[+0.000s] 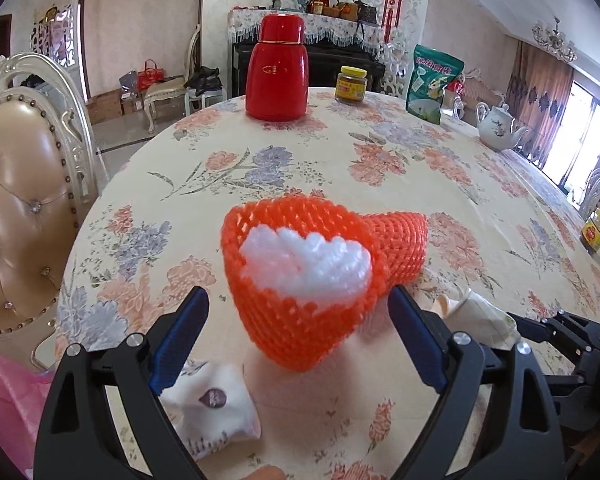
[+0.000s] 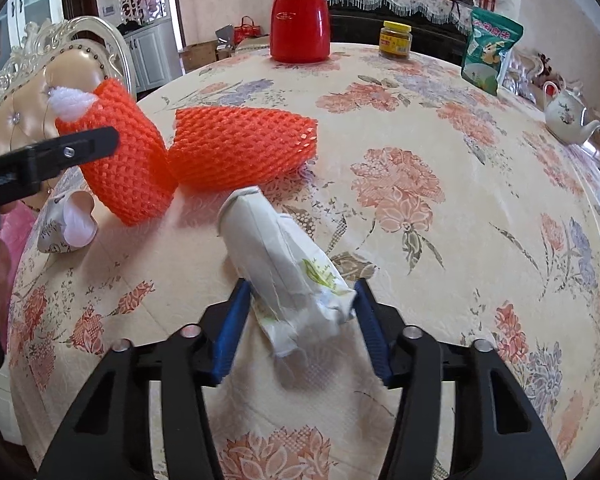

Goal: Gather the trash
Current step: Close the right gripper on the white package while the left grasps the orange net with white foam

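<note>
Right gripper (image 2: 298, 312): fingers clamped on the crumpled paper cup (image 2: 278, 264). Both blue pads press the cup's near end; the far, open end sticks out ahead of the fingertips, pointing toward the orange nets. The cup sits low over the table (image 2: 440, 240); can't tell whether it is lifted or touching the cloth.

Left gripper (image 1: 298, 312): fingers spread wide, gripping nothing. The near orange foam net (image 1: 300, 276) with white foam (image 1: 306, 262) stuffed in it sits between and just ahead of the fingertips; the pads are clear of it on both sides. In the right wrist view one left finger (image 2: 80, 146) crosses in front of that net.

Places relative to the near net:
- second orange net (image 2: 244, 148) lies flat, touching it on the far right side
- another crushed paper cup (image 2: 70, 224) just beside it on the near left, under the left finger in the left wrist view
- held cup near, to the right
- red flask (image 1: 277, 68), jar (image 1: 351, 85), green bag (image 1: 434, 80), teapot (image 1: 498, 126) well apart at the far table edge
</note>
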`<action>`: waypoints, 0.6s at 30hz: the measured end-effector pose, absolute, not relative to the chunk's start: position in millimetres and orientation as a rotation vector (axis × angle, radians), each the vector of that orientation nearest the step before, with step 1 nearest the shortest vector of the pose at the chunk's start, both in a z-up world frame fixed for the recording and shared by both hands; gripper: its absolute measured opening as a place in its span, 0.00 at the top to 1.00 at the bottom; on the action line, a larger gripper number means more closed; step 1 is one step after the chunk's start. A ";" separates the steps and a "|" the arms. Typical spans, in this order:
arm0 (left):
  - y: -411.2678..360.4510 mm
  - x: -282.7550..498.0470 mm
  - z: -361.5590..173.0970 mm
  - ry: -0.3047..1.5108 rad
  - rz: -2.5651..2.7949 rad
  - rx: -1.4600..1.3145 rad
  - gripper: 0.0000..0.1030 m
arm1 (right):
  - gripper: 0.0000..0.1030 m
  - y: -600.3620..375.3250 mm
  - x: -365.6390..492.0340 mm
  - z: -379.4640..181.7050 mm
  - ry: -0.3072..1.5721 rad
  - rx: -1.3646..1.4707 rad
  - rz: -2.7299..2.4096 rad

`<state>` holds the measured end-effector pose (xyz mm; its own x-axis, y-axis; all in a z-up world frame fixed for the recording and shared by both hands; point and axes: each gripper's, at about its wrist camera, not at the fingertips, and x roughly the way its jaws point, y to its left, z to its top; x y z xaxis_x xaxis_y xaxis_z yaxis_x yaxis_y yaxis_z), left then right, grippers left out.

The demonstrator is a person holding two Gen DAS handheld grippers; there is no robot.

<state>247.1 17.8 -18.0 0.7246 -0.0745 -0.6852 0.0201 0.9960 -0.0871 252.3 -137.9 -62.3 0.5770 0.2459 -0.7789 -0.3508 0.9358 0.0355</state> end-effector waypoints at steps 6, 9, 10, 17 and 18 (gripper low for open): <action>16.7 256.4 -22.9 0.774 -0.055 -0.063 0.43 | 0.63 -142.2 251.2 -55.3 0.870 -0.100 0.347; 15.3 257.4 -21.9 0.770 -0.058 -0.048 0.58 | 0.63 -142.5 250.6 -53.9 0.866 -0.095 0.350; 15.5 257.2 -21.4 0.770 -0.061 -0.050 0.61 | 0.63 -142.9 249.7 -52.4 0.861 -0.091 0.350; 19.3 248.0 -12.0 0.752 -0.064 -0.061 0.65 | 0.63 -148.0 245.1 -37.7 0.822 -0.060 0.346; 19.6 246.2 -10.0 0.747 -0.066 -0.062 0.65 | 0.63 -148.6 244.3 -35.0 0.815 -0.055 0.345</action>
<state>246.2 19.6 -10.0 0.7317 -0.0820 -0.6766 0.0381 0.9961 -0.0795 244.3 -148.6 -35.0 0.6330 0.2807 -0.7215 -0.3226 0.9428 0.0837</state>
